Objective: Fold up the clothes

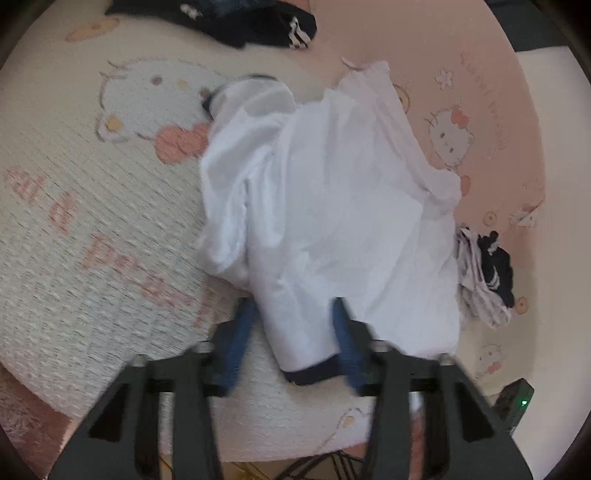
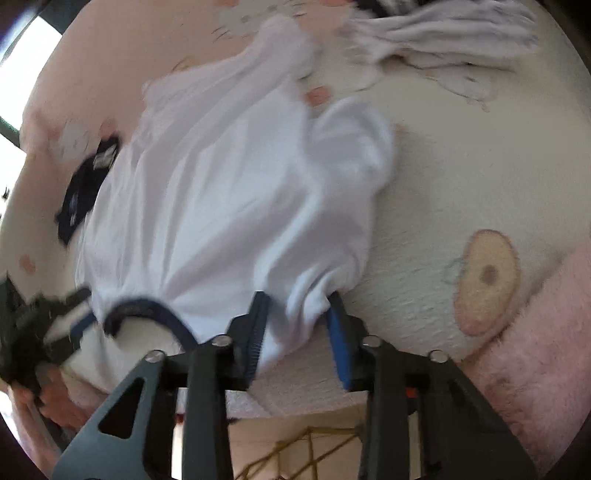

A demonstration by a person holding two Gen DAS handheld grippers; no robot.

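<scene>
A white shirt [image 1: 332, 206] with navy trim lies rumpled on a cream and pink Hello Kitty blanket [image 1: 92, 221]. My left gripper [image 1: 295, 306] has a navy-cuffed end of the shirt between its blue fingers [image 1: 240, 336], which stand a shirt-width apart. In the right wrist view the same shirt [image 2: 229, 192] spreads ahead, its navy collar [image 2: 147, 310] at lower left. My right gripper [image 2: 299, 299] has a bunched white edge of the shirt between its fingers [image 2: 338, 332]. The left gripper [image 2: 44, 317] shows at the far left, blurred.
A dark navy garment [image 1: 251, 22] with white stripes lies at the top. A small striped and navy bundle [image 1: 484, 273] lies right of the shirt. A pale striped cloth [image 2: 443, 40] lies beyond the shirt. A black device with a green light [image 1: 517, 398] sits at lower right.
</scene>
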